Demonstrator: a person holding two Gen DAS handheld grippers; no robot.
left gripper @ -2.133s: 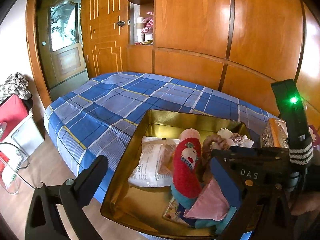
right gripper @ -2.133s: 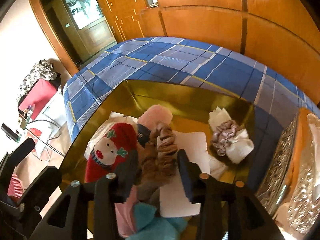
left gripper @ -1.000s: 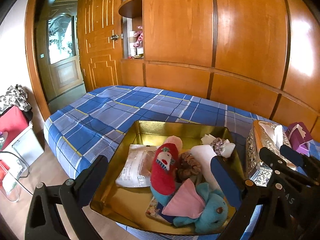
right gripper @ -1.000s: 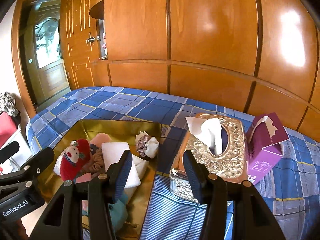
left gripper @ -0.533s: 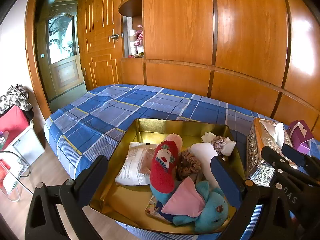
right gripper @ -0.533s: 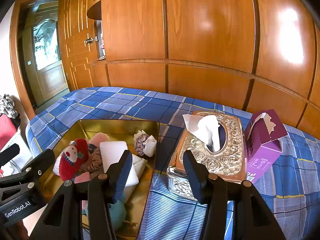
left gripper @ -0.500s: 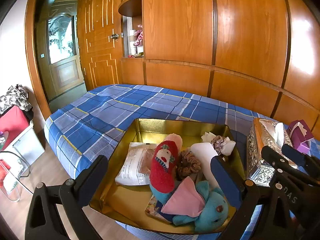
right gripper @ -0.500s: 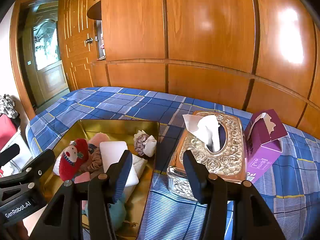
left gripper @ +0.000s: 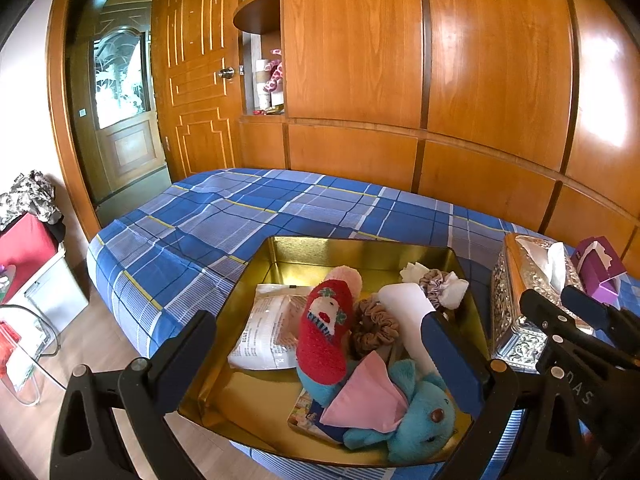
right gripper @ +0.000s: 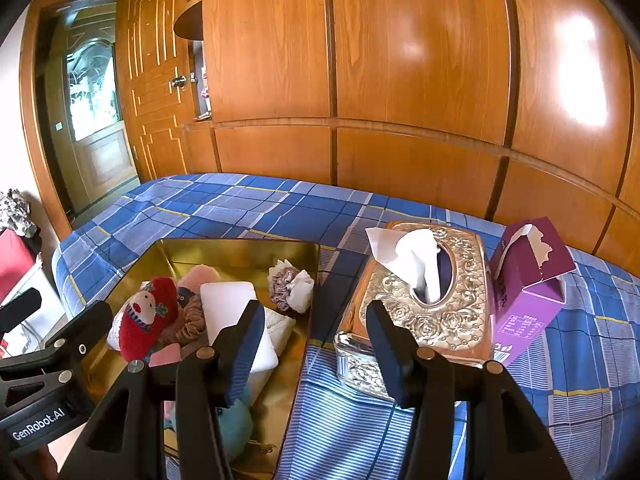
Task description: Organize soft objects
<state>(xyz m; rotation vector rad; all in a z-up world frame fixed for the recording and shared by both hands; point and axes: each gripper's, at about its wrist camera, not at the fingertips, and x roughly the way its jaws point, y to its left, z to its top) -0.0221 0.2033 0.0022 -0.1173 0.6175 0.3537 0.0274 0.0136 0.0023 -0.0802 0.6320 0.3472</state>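
A wall of glossy orange-brown wooden panels (left gripper: 480, 92) backs a bed under a blue plaid sheet (left gripper: 256, 216); I take the gold metal tray (left gripper: 360, 246) on that sheet as my landmark.

From my left wrist camera, I count inside the tray one red knitted snowman sock (left gripper: 325, 330), one brown scrunchie (left gripper: 374, 326), one white foam block (left gripper: 406, 306), one teal plush bear (left gripper: 420, 412), one pink cloth pouch (left gripper: 366, 396), one white printed plastic packet (left gripper: 266, 332) and one mauve-and-white scrunchie bundle (left gripper: 438, 286) in its far right corner. Right of the tray stands one silver embossed tissue box (left gripper: 520, 292), and beyond that one purple cardboard tissue carton (left gripper: 598, 270). My left gripper (left gripper: 320, 354) hangs over the tray's near edge, jaws wide apart and empty. The right gripper shows at the tray's right.

From my right wrist camera, the tray (right gripper: 240, 248) lies left of the tissue box (right gripper: 424, 304), with the sock (right gripper: 148, 316), foam block (right gripper: 234, 308) and scrunchie bundle (right gripper: 290, 284) in it; the carton (right gripper: 528, 284) is just beside the box's right side. My right gripper (right gripper: 314, 352) is poised above the gap between tray and box, jaws partly spread, gripping nothing.
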